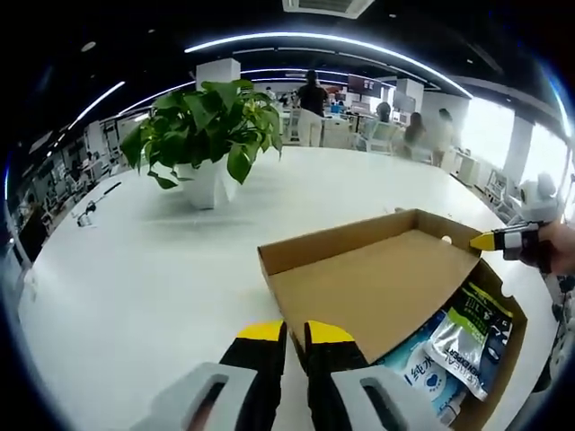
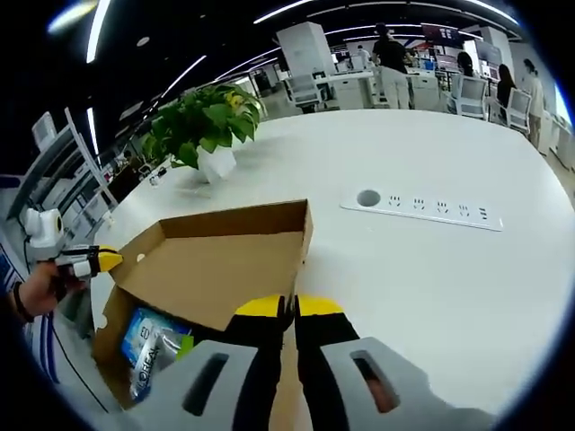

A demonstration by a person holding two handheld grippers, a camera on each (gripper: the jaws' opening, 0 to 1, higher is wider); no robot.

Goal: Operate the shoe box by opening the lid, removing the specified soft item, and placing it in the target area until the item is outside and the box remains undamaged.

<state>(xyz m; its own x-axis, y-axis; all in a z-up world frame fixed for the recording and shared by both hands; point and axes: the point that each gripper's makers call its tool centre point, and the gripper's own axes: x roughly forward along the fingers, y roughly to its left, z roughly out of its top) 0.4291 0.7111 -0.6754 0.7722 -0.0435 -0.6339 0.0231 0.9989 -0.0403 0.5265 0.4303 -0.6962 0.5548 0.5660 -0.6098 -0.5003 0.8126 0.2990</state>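
Observation:
A brown cardboard shoe box (image 1: 514, 352) stands on the white table with its lid (image 1: 368, 283) swung up and open. Inside lie soft plastic packets (image 1: 463, 339), blue-white and green-black. My left gripper (image 1: 295, 332) is shut at the lid's near edge, nothing visible between its yellow tips. From the right, my right gripper (image 1: 490, 241) touches the lid's far corner. In the right gripper view, the right gripper (image 2: 289, 307) is shut on the edge of the lid (image 2: 216, 260), and the packets (image 2: 148, 346) lie below. A hand holds the left gripper (image 2: 99, 260) by the lid's left corner.
A potted green plant (image 1: 211, 126) (image 2: 202, 121) stands on the table (image 1: 135, 269) behind the box. A white power strip (image 2: 422, 208) lies flush in the tabletop right of the box. People and office chairs are far beyond the table.

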